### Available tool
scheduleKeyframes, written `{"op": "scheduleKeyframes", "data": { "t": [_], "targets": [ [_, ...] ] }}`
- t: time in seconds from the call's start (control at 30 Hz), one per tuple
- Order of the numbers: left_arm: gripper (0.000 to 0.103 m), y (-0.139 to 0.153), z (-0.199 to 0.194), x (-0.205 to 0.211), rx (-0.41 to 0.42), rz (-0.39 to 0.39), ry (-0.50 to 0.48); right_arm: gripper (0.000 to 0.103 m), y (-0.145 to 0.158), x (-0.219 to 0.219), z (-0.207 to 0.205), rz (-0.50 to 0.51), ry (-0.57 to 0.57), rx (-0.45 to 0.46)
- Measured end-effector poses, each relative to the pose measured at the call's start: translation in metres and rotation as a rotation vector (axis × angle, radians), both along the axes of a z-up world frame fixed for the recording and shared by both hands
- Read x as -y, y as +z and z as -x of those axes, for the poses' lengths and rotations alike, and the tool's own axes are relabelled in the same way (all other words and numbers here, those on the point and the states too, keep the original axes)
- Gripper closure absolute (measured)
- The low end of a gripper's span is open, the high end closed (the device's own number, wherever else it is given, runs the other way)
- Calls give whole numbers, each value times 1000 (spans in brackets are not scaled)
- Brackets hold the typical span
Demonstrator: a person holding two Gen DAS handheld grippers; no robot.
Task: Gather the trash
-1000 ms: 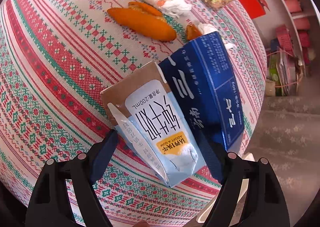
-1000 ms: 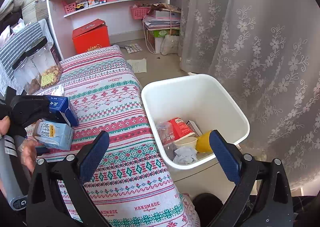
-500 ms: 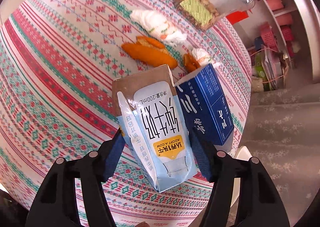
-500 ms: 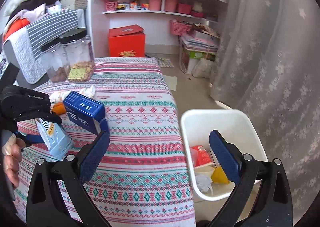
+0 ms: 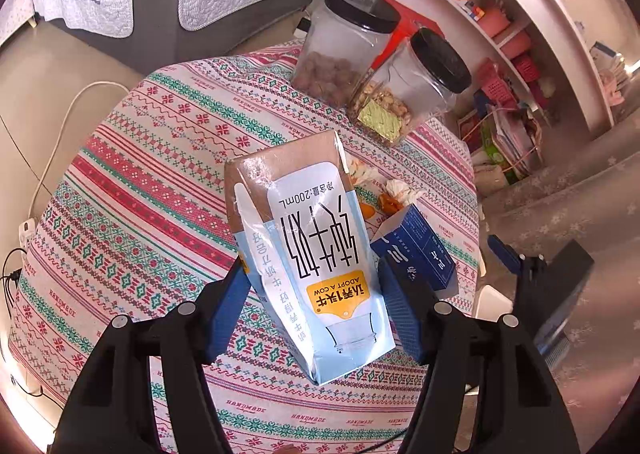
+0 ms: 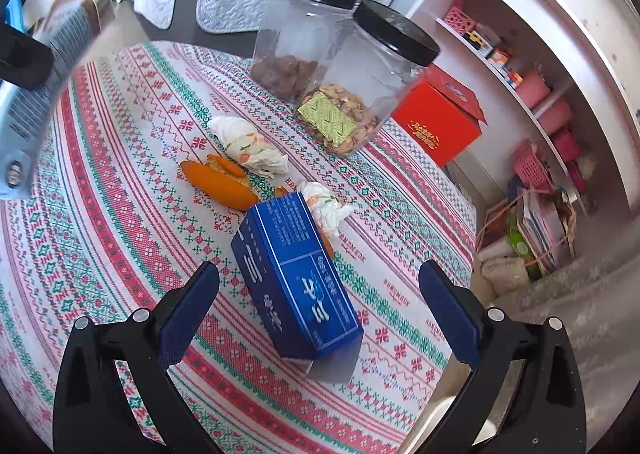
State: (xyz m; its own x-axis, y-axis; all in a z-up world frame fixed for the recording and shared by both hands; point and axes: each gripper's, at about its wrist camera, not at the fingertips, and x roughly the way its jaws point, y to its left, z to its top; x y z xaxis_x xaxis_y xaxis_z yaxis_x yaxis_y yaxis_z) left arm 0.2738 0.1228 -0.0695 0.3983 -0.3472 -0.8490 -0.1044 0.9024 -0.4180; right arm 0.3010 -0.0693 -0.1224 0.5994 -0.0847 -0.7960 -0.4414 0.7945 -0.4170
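Trash: a pale-blue-and-brown 200 mL paper milk carton (image 5: 308, 254) hangs clamped in the left gripper (image 5: 314, 306) above the patterned tablecloth (image 6: 120, 214), apparently binward, while the right gripper (image 6: 320, 314), jaws wide and empty, frames the blue cardboard box (image 6: 296, 278) beside orange peel (image 6: 218, 184).

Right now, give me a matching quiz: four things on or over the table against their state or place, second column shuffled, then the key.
1. milk carton
2. blue box
3. orange peel
4. right gripper

A. open, fingers either side of a box
B. lying on the tablecloth, ungripped
C. clamped in the left gripper, lifted
D. beside a crumpled tissue

Pairs: 1-C, 2-B, 3-D, 4-A
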Motion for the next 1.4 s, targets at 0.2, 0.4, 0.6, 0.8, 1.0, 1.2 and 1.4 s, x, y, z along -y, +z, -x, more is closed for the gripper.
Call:
{"op": "scheduleKeyframes", "data": {
  "t": [0.2,0.4,0.6,0.8,1.0,1.2,1.4],
  "targets": [
    [39,6,1,-19,13,5,22,12,-18,-11,-21,60,30,-113],
    [39,4,3,-31,3,7,37,52,-25,-10,-21,-5,-6,-183],
    [39,4,4,-42,7,7,60,59,-9,-8,-9,-136,-68,-151],
    [39,8,6,-45,28,12,78,61,19,-9,14,-279,-130,-58],
    [39,15,10,-46,74,-5,86,63,48,-9,43,-393,-181,45],
    [39,24,15,-47,119,6,98,63,79,-7,67,-493,-240,144],
    [39,33,20,-42,168,11,92,63,98,-4,93,-532,-258,253]
  ]
}}
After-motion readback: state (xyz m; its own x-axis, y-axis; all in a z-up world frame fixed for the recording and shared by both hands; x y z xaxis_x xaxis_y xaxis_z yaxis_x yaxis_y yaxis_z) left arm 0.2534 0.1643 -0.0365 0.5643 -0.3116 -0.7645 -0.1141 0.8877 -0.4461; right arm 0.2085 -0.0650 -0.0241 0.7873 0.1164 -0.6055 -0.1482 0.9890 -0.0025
